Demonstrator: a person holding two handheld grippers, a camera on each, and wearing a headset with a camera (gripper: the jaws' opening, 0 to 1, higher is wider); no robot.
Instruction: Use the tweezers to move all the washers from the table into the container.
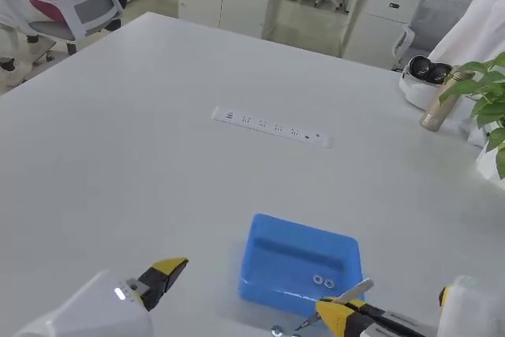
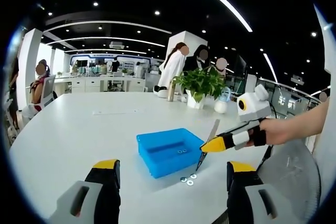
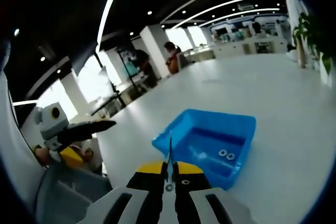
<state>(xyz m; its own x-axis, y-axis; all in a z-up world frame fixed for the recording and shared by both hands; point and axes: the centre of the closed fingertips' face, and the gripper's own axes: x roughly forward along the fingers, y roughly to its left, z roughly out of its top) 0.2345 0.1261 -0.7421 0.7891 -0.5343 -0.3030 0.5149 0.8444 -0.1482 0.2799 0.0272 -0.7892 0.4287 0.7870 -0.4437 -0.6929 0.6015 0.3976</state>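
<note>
The right tool (image 3: 169, 170) is clamped shut on the tweezers (image 3: 169, 150). Their thin tips slant down toward the loose washers (image 2: 187, 180), which lie on the white surface (image 1: 118, 155) just beside the near wall of the blue container (image 1: 300, 250). Whether the tips touch a washer I cannot tell. A pair of washers (image 1: 322, 281) lies side by side on the container's floor, near its front right corner. The left tool (image 2: 172, 169) has its jaws spread wide with nothing between them, and it is held off to the left of the container. A power strip (image 1: 271, 126) lies farther back on the surface.
</note>
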